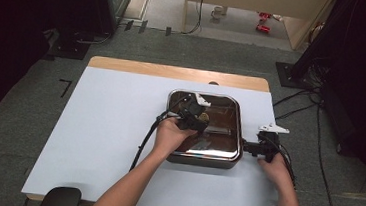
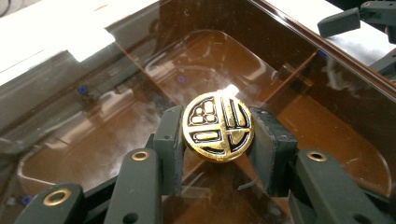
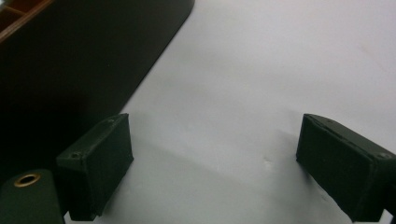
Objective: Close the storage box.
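Your left gripper clamps the gold knob of the brown glass lid at centre of the square pan; contents blurred by reflections. Your right gripper gapes, unloaded, at the pan's 3 o'clock, over white sheet.

One emblem on the knob, no readable words

From my seat I find no letters, numbers or brand names I can read. The only sign is on the round gold knob seen in the left gripper view: a black-and-gold stylised emblem inside a ring, split by a vertical bar, with small rounded blocks on one half and curved bars on the other. It looks like a decorative character, but I cannot tell which one. In the high view the knob is too small to show it.
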Tool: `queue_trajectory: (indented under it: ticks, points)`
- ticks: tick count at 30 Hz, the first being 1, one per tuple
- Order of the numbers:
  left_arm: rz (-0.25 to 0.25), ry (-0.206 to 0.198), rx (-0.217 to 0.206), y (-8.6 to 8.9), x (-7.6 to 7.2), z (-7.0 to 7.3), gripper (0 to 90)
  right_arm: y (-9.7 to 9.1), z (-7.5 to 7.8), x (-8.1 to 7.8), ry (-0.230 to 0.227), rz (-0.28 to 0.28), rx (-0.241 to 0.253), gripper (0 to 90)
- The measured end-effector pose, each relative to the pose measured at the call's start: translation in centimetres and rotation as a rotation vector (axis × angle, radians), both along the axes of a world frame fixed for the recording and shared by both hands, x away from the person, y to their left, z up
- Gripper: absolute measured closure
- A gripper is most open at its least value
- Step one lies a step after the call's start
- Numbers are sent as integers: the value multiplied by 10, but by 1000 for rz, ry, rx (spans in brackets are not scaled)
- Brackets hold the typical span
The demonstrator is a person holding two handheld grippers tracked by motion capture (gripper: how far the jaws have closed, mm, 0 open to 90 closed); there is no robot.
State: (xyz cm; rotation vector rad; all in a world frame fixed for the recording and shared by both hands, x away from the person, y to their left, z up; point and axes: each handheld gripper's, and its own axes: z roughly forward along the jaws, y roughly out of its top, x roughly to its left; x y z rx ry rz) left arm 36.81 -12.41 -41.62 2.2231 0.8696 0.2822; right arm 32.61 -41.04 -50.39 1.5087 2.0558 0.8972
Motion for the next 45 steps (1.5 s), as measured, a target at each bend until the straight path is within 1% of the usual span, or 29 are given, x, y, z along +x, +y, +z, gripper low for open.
queue_trajectory:
  ticks: [2,4,5,6,10,11,12,13,14,17,19,21,22,23,25,27,28,29,30,32,34,35,36,37,39,42,43,44,45]
  points:
    - [10,16,1,-4,-2,0,593,0,0,0,0,0,0,101]
    - [16,36,16,-10,-2,-1,592,0,0,0,-1,0,0,101]
    - [16,36,16,-10,-2,-1,591,0,0,0,-1,0,0,101]
    - [16,43,6,-9,-2,-1,591,0,0,0,-1,0,-1,101]
    - [-6,27,-10,-6,-2,-4,579,0,0,0,-1,1,-1,101]
    - [-10,40,-27,-6,-1,-4,561,0,0,0,-2,1,-1,101]
    - [-22,48,-31,-6,-1,-4,530,0,0,0,0,0,1,101]
    - [-22,48,-31,-6,-1,-4,503,0,0,0,-2,1,-1,101]
    - [-20,44,-31,-6,-1,-5,503,0,0,0,-2,1,-1,101]
    - [-40,13,-16,-4,-2,-3,440,0,0,0,-2,1,0,101]
    - [-43,7,-24,-3,-3,-1,422,0,0,0,-2,1,0,102]
    - [-62,-14,-43,3,-4,5,402,0,0,0,0,0,1,101]
    - [-62,-14,-43,3,-4,5,385,0,0,0,0,-1,2,101]
    - [-84,-15,-38,8,-3,9,364,0,0,0,-1,0,1,101]
    - [-95,-19,-32,10,-3,11,347,0,0,0,-1,0,1,101]
    - [-118,-32,-29,20,-4,17,326,0,0,0,-1,0,1,101]
    - [-118,-32,-29,20,-4,17,317,0,0,0,-1,0,1,101]
    - [-129,-34,-46,28,-4,23,306,0,0,0,-3,1,1,101]
    - [-129,-34,-46,28,-4,23,301,0,0,0,-3,1,1,101]
    - [-139,-21,-57,36,-4,26,290,0,0,0,-3,1,1,101]
    - [-131,-27,-95,49,-4,33,291,0,0,0,-4,0,1,101]
    - [-131,-27,-95,49,-4,33,289,0,0,0,-4,0,1,101]
    - [-132,-31,-103,58,-6,36,283,0,0,0,-1,-1,2,101]
    - [-132,-31,-103,58,-6,36,280,0,0,0,-1,-1,2,101]
    - [-128,-45,-90,66,-7,38,280,0,0,0,-2,1,0,101]
    - [-127,-36,-88,76,-7,38,280,0,0,0,-1,1,1,101]
    - [-116,-41,-86,83,-8,37,277,0,0,0,0,-1,1,101]
    - [-116,-41,-86,83,-8,37,277,0,0,0,0,-1,1,101]
    - [-98,-37,-91,90,-8,36,277,0,0,0,0,-1,1,101]
